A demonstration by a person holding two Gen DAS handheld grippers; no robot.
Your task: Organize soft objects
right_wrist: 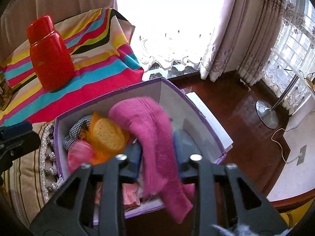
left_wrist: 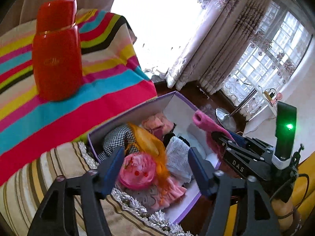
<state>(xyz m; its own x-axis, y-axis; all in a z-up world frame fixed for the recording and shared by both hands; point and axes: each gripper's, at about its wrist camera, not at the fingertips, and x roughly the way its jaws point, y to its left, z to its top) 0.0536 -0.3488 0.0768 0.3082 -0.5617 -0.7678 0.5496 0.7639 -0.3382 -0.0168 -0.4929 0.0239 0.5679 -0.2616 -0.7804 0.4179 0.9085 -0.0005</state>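
Striped cloth in pink, blue and yellow covers the surface at ten o'clock in both views, with a red flask standing upright on it. Below the cloth lies a beige striped cushion with a fringed edge. A purple-edged box sits at centre, open-topped, touching the cushion's fringe. Inside it: a checked fabric at the box's nine o'clock, an orange sheer piece beside it, a pink round item and a pale grey fluffy cloth.

Right gripper: fingers closed on a pink knitted scarf, which drapes over the box, one end hanging past the near wall at six o'clock.

Left gripper: fingers spread apart, holding nothing, poised above the pink round item.

A floor lamp base stands at three o'clock on the dark wooden floor.
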